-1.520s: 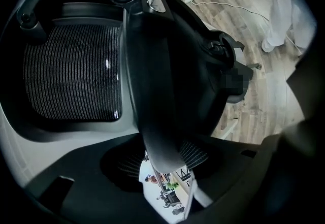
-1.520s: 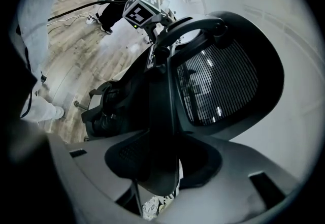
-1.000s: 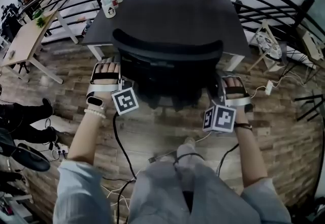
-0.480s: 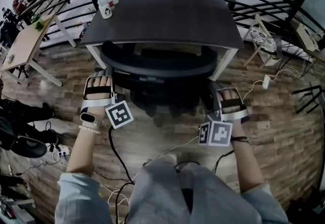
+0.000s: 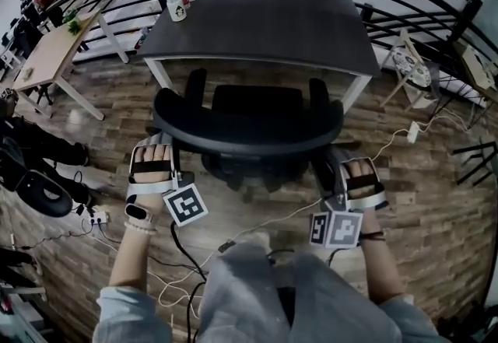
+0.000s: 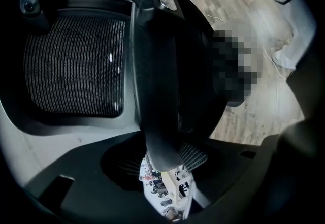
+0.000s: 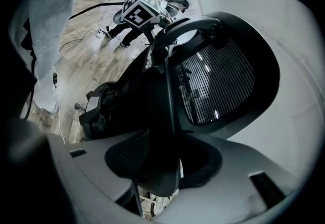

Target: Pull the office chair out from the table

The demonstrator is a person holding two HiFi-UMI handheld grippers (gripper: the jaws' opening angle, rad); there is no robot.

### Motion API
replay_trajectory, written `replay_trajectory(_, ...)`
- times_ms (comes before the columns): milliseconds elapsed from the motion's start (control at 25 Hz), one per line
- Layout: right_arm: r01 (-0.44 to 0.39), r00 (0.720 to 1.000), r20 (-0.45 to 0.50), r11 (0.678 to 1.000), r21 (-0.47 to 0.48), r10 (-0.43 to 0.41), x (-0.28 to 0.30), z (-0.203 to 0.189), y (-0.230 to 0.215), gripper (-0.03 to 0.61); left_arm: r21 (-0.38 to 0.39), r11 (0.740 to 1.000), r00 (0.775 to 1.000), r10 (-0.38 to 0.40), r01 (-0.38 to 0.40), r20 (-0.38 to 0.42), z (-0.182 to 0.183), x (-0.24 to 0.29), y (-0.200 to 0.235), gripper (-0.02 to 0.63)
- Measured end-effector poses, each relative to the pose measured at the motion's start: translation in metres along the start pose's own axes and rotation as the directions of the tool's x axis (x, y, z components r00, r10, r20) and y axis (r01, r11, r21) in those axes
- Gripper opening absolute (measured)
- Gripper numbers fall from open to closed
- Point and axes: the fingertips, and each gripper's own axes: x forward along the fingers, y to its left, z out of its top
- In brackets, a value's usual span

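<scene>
The black mesh-backed office chair (image 5: 249, 127) stands just in front of the dark table (image 5: 264, 22), its seat and armrests out from under the tabletop. My left gripper (image 5: 161, 141) clasps the left end of the backrest rim. My right gripper (image 5: 336, 159) clasps the right end. In the left gripper view the backrest's edge (image 6: 152, 91) runs down between the jaws of the left gripper (image 6: 162, 159), which are closed on it. In the right gripper view the backrest's edge (image 7: 165, 101) likewise runs into the closed right gripper (image 7: 155, 169). The fingertips are hidden behind the chair in the head view.
Bottles and a cup (image 5: 179, 1) stand on the table's far left corner. A wooden table (image 5: 47, 61) is at the left, a curved railing (image 5: 436, 15) behind. Cables (image 5: 272, 218) and a power strip (image 5: 412, 134) lie on the wood floor. My legs (image 5: 257, 287) are right behind the chair.
The chair has rolled back toward me, out from under the table. Both grippers came back with it, still on the backrest.
</scene>
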Motion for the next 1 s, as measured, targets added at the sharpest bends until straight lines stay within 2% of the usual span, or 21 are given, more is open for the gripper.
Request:
replay_trajectory(440, 0.001, 0.997, 0.073, 1.0, -0.009, 0.0, -0.042, -0.001, 0.018, 0.179, -0.041, 0.999, 0.997, 0.007, -0.01, -0.076, -0.009, -0.07, -0.02, 0.207)
replay_trajectory(600, 0.007, 0.995, 0.101, 1.0, -0.011, -0.005, -0.054, 0.0, 0.024, 0.179, -0.094, 0.995, 0.995, 0.022, -0.031, -0.1, -0.01, -0.09, -0.025, 0.204)
replay_trajectory(680, 0.01, 0.994, 0.113, 1.0, -0.019, -0.008, -0.059, -0.001, 0.026, 0.179, -0.098, 0.994, 0.993, 0.032, -0.043, -0.116, -0.01, -0.099, -0.027, 0.202)
replay_trajectory(1000, 0.023, 0.992, 0.124, 0.999, -0.026, -0.02, -0.074, -0.005, 0.029, 0.181, -0.123, 0.992, 0.993, -0.025, 0.01, -0.118, -0.006, -0.131, -0.036, 0.204)
